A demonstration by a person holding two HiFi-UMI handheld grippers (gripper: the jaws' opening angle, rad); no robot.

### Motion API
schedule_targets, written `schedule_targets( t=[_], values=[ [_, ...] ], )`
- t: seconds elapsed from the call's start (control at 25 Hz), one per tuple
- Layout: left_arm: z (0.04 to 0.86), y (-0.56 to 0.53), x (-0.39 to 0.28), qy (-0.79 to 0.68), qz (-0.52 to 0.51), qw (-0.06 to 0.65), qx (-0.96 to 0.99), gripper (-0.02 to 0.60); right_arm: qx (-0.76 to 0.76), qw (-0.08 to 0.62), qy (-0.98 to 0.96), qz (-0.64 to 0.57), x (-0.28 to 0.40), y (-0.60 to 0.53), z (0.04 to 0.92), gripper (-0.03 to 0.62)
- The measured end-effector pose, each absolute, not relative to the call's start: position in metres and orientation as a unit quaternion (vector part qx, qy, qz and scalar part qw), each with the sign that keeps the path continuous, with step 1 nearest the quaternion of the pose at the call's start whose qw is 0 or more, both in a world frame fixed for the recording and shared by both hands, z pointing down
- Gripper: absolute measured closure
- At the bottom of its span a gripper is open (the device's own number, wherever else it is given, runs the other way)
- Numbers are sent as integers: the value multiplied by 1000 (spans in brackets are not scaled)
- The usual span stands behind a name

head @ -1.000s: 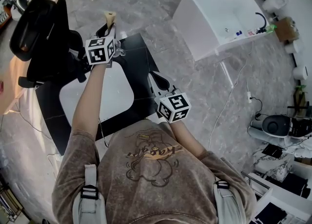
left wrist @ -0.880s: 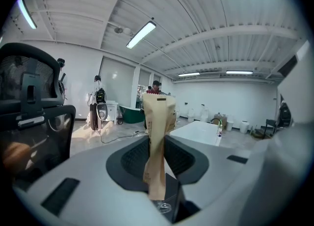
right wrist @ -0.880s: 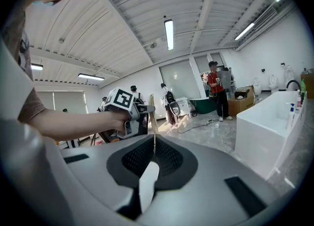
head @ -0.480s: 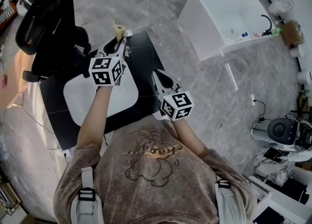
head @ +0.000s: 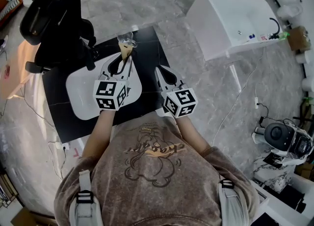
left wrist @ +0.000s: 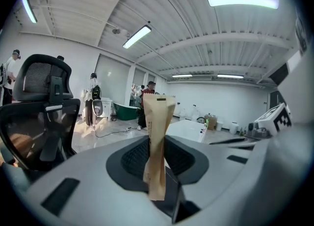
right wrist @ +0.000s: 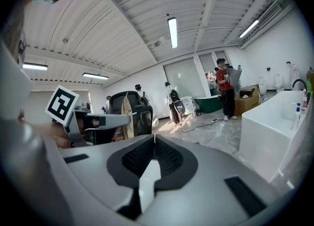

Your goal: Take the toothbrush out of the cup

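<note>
A toothbrush in a tan paper sleeve [head: 126,49] stands upright between the jaws of my left gripper [head: 125,58], which is shut on it. In the left gripper view the sleeve [left wrist: 158,122] rises from the gripper [left wrist: 156,144] against the ceiling. A clear glass cup [head: 127,37] stands on the black table [head: 149,53] just beyond the sleeve's tip, apart from it. My right gripper [head: 162,71] hovers over the table's right part, shut with nothing in it; its view shows the gripper [right wrist: 154,139] with its jaw tips meeting.
A white board [head: 81,90] lies on the table under the left gripper. A black office chair [head: 54,18] stands at the table's far left. A white bathtub [head: 230,18] is on the floor to the right, with cables near it.
The left gripper has drawn back toward the person with the wrapped toothbrush, now over the white board and clear of the cup. The right gripper has stayed put.
</note>
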State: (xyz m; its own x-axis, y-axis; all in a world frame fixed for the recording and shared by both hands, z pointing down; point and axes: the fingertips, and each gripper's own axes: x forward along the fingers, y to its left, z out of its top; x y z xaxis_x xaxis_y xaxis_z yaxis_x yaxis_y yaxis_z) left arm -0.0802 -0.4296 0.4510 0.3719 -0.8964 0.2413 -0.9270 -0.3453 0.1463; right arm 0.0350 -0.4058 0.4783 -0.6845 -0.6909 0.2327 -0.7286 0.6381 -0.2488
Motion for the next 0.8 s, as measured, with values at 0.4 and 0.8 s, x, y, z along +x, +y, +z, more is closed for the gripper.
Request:
schedule_targets(
  t=[0.4, 0.8],
  values=[
    [459, -387, -72, -573, 52, 152, 804, 480, 352, 61, -921, 159, 33, -385, 484, 571],
    [451, -339, -76, -589, 47, 150, 793, 480, 345, 49, -923, 162, 32, -360, 482, 571]
  ],
)
